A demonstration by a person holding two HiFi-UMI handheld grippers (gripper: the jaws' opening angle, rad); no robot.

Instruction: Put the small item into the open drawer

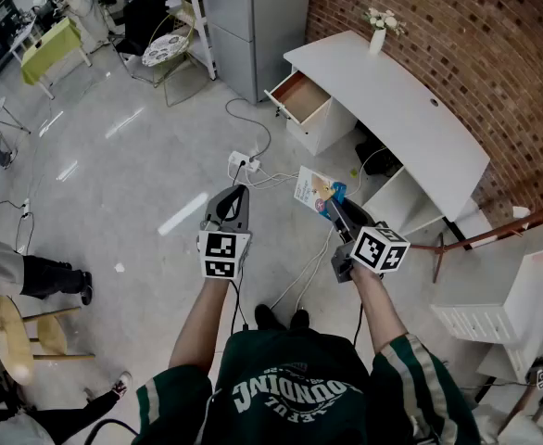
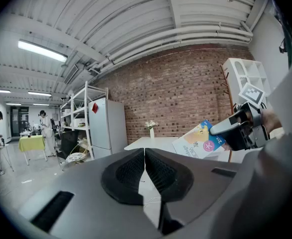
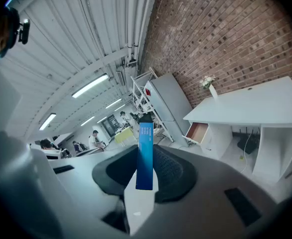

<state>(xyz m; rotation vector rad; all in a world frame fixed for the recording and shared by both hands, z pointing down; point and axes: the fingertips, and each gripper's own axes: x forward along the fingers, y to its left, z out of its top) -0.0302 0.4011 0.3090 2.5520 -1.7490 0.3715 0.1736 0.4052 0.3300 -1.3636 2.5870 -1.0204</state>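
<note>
**White table** (image 1: 410,109) along the brick wall, w/ **open drawer** (image 1: 301,96) under its left end in head view, well apart from both claws. **Left claw** (image 1: 238,193): clenched, nothing betw. pads. **Right claw** (image 1: 334,209): grasping the **small item** (image 1: 314,188), a flat box pinched by its lower edge. Step in hand (judged): carry to drawer. To do it well: grip firm, approach the drawer's open front, lower box inside before releasing.
</note>
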